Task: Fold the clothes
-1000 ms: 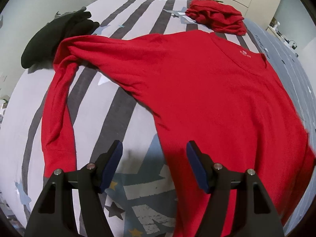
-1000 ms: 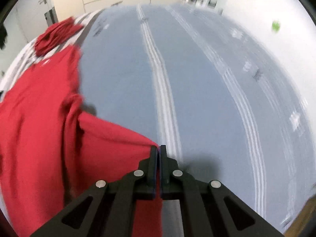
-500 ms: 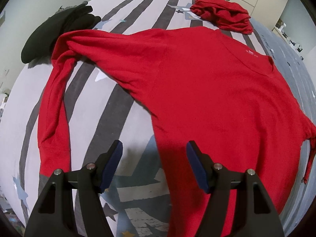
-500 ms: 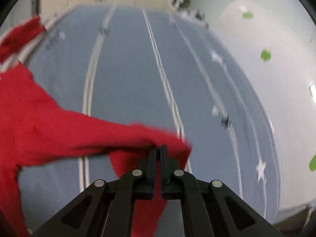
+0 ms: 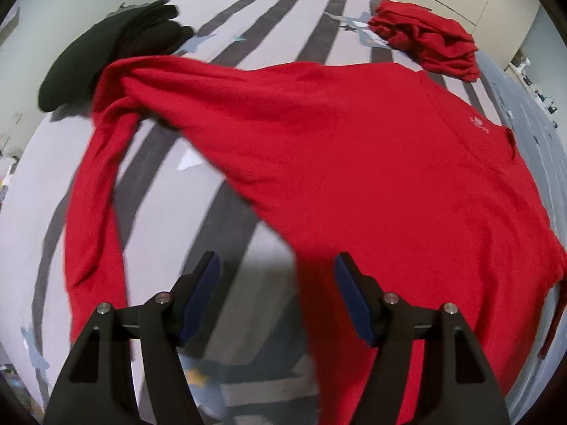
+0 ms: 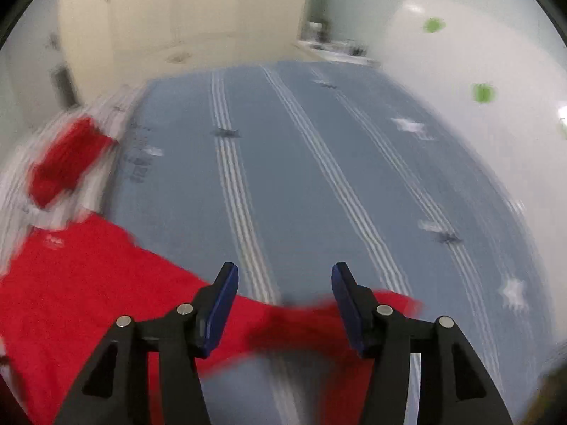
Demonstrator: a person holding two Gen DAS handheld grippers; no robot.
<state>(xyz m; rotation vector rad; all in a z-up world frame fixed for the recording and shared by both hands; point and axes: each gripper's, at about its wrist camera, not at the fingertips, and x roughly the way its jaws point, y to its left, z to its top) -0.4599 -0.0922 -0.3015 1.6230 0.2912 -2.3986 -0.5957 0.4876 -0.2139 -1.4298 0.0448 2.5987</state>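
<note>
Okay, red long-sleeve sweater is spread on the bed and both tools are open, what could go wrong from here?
1. The right sleeve lies bunched under the open right tool; folding it as it lies may trap wrinkles.
2. The left sleeve of the red long-sleeve sweater is bent near the black garment; a grab there might catch both.
3. The open left tool straddles the sweater's edge; closing may pinch the striped bedsheet.

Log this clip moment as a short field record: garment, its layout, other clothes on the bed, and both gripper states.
garment: red long-sleeve sweatshirt
layout: spread flat on the bed, one sleeve bent down along the striped side
other clothes: folded red garment and black garment at the far end
left gripper: open, above the sweatshirt's edge, holding nothing
right gripper: open, the other sleeve below it
</note>
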